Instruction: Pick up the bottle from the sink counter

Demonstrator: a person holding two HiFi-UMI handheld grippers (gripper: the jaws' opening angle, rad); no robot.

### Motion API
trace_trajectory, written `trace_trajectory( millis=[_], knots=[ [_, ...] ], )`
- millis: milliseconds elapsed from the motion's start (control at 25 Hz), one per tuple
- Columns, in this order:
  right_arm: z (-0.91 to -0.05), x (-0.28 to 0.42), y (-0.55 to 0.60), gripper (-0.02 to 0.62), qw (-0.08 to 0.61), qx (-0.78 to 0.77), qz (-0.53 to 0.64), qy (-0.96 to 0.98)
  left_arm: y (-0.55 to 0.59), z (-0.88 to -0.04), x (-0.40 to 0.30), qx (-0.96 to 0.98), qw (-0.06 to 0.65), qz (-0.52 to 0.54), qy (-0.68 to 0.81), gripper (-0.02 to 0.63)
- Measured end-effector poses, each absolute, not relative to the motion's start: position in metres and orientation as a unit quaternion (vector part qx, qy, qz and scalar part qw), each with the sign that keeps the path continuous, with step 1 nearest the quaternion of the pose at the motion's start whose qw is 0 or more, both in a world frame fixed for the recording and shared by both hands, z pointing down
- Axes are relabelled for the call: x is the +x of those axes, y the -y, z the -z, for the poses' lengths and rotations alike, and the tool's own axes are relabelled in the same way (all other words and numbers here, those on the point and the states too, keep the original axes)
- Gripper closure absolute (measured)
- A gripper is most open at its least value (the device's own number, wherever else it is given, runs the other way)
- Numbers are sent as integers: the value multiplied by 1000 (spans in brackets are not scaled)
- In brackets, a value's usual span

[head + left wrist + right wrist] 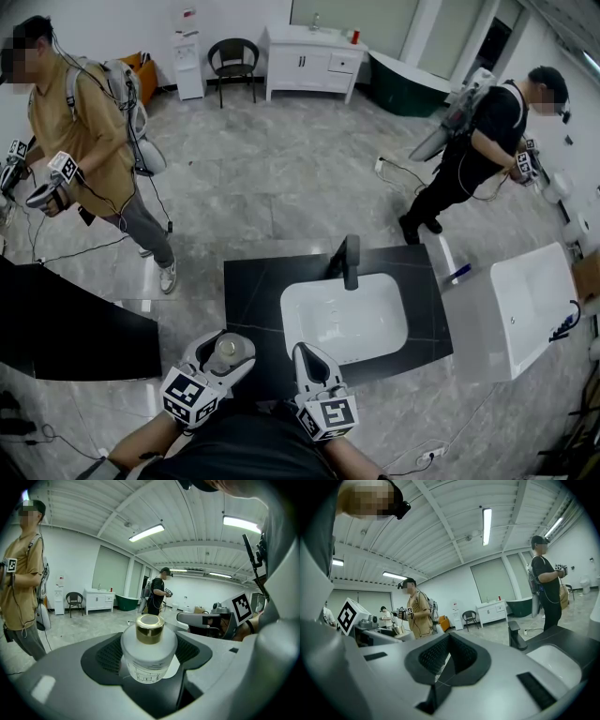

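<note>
Grey floor tiles lie open beyond the black counter (253,291), and the nearest person (89,141), in a tan shirt, stands well off, ahead and to the left of your left gripper (223,352). Another person (478,150), in black, is far ahead and to the right of your right gripper (307,361). A dark table (75,328) edges in just left of your left gripper. A white unit (525,305) stands to the right of your right gripper, past the counter's right edge.

Both grippers hang over the counter's near edge, side by side. The white basin (342,319) lies just ahead of your right gripper, with the faucet (350,261) at its far rim.

Your left gripper is clamped on the bottle (149,656). The frosted, round body sits between the two dark pads (105,656), touching both. Its gold cap (150,627) stands clear above them. Whether its base touches the counter cannot be told.

Your right gripper's jaws are pressed together with nothing between them, and the bottle is just to its left.
</note>
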State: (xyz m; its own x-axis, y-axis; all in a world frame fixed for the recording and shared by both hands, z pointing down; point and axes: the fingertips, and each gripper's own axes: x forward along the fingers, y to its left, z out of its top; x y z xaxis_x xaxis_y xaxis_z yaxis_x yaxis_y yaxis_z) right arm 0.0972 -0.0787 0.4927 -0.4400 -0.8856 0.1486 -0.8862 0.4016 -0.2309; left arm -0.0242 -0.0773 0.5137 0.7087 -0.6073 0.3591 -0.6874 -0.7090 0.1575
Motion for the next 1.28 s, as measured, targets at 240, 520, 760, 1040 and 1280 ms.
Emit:
trace_trajectory(
  millis=[240, 520, 760, 1040, 1280],
  knots=[
    [-489, 96, 78, 589, 4, 530, -134, 837, 76, -516, -26, 913, 144, -143, 354, 272],
    [-488, 92, 78, 589, 5, 527, -131, 840, 76, -518, -27, 913, 144, -143, 353, 272],
    [-491, 91, 77, 589, 6, 524, -131, 841, 76, -520, -27, 913, 143, -144, 353, 272],
    [-492, 94, 75, 589, 3, 524, -134, 841, 75, -521, -26, 912, 144, -146, 355, 272],
    [-493, 94, 75, 589, 3, 523, -134, 842, 74, -521, -25, 912, 145, -148, 355, 272]
  ],
)
